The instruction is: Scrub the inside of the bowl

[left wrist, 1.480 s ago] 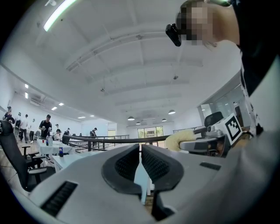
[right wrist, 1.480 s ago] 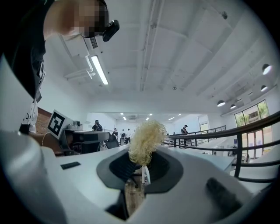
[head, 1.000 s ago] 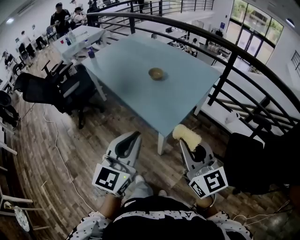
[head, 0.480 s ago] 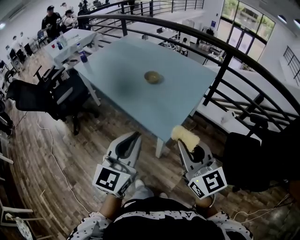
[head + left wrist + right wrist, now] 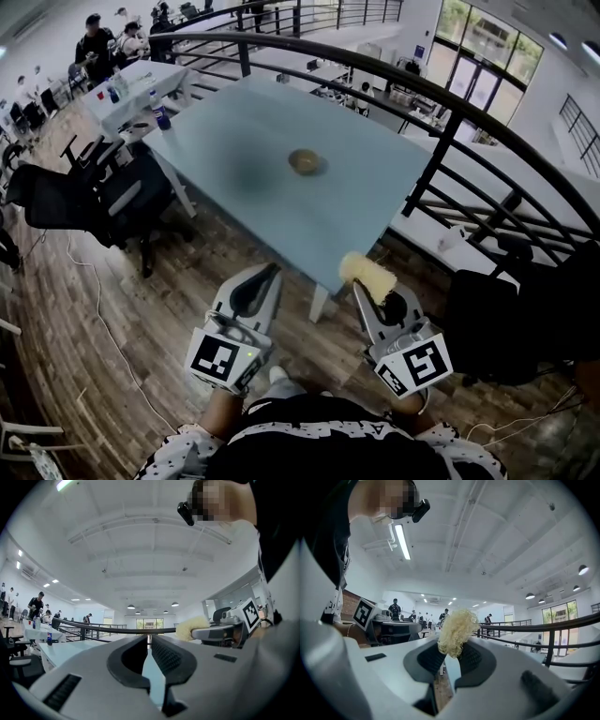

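table (image 5: 356, 208) top bare all round centre bowl (image 5: 307, 161) | near edge open to reach | black railing (image 5: 434, 166) hems far, right edges | office chairs (image 5: 103, 202) crowd left edge

No words, numbers or brand names can be read. The left hand-held gripper (image 5: 266, 273) and right hand-held gripper (image 5: 363, 285) bear only black-and-white square markers, low in the frame. The bottle (image 5: 160, 116) label, upper left, is too small.
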`<state>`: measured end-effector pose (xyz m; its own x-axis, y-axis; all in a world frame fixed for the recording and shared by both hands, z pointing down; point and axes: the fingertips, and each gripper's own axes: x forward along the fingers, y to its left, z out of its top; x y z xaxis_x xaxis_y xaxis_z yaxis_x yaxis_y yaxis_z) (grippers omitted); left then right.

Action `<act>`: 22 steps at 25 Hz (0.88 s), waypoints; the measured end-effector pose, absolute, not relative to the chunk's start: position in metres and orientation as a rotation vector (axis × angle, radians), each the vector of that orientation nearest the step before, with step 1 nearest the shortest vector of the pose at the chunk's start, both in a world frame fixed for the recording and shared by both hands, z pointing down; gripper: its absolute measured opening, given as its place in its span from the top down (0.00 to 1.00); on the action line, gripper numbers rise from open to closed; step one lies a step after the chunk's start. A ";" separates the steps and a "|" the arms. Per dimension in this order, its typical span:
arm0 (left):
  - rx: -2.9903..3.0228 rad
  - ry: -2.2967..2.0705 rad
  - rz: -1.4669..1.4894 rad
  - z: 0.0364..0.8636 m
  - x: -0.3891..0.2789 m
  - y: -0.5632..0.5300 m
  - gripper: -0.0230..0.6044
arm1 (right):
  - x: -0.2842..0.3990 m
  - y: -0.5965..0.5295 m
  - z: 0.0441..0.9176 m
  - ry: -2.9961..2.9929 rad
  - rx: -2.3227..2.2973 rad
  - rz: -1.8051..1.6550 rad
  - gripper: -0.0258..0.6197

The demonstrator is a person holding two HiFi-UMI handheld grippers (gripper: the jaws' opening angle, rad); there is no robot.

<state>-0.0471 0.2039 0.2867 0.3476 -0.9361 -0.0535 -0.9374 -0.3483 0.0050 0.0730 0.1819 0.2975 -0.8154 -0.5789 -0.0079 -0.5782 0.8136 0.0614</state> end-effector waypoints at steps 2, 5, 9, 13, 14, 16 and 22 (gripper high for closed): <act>-2.550 1.767 0.083 0.284 -0.051 0.201 0.93 | 0.068 0.180 0.295 -2.981 0.949 -0.104 0.87; -2.564 1.766 0.058 0.287 -0.057 0.199 0.93 | 0.063 0.178 0.291 -2.984 0.955 -0.118 0.87; -2.555 1.763 0.073 0.283 -0.062 0.197 0.93 | 0.056 0.176 0.289 -2.980 0.951 -0.135 0.87; -2.567 1.773 0.120 0.283 -0.074 0.195 0.93 | 0.044 0.175 0.290 -2.973 0.929 -0.139 0.87; -2.567 1.775 0.122 0.284 -0.078 0.194 0.93 | 0.041 0.175 0.290 -2.969 0.926 -0.141 0.87; -2.568 1.784 0.102 0.288 -0.084 0.193 0.93 | 0.035 0.175 0.292 -2.961 0.924 -0.144 0.87; -2.609 1.802 0.067 0.301 -0.099 0.190 0.93 | 0.021 0.173 0.296 -2.934 0.937 -0.140 0.87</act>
